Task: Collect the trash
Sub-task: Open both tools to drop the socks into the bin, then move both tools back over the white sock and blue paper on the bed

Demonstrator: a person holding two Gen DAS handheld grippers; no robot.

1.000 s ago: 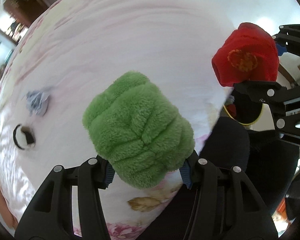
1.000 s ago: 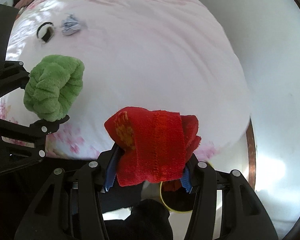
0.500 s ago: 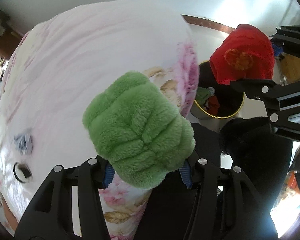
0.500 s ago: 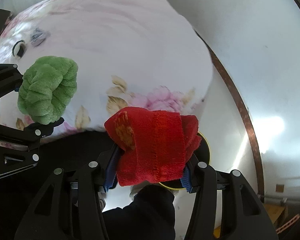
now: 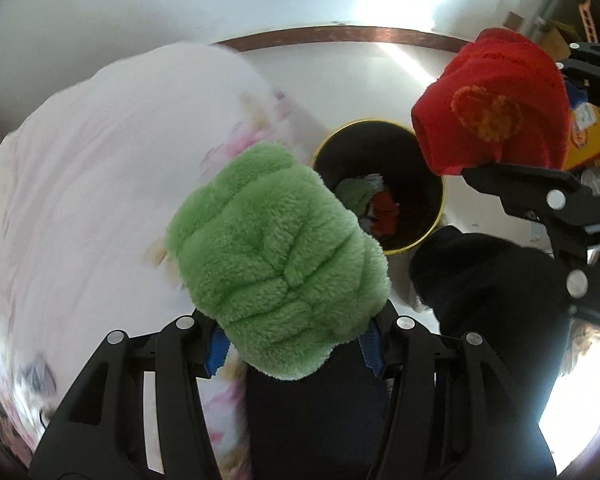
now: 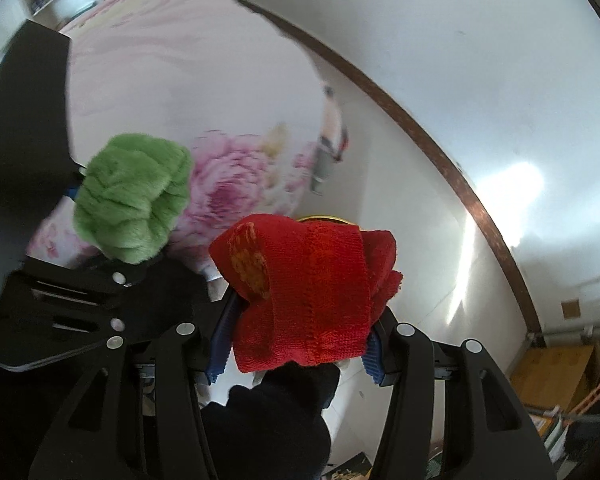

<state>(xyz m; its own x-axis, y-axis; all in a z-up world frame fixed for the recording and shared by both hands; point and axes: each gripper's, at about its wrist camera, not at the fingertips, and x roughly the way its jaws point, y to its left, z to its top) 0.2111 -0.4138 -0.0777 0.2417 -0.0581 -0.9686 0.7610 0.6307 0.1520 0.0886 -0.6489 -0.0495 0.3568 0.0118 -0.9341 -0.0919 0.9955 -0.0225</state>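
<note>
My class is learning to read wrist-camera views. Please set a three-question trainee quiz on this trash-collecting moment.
1. True or false: the left gripper is empty.
2. What does the right gripper hold? A) red cloth B) blue paper C) nothing
3. Fill in: on the floor beside the bed stands a black ____ with a yellow rim.

Key: 1 false, it holds the green plush cloth; 2 A, red cloth; 3 bin.

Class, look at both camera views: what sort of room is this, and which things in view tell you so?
Most likely a bedroom: a bed with a floral quilt, a white tiled floor with a brown skirting strip, and a small black bin beside the bed.
</note>
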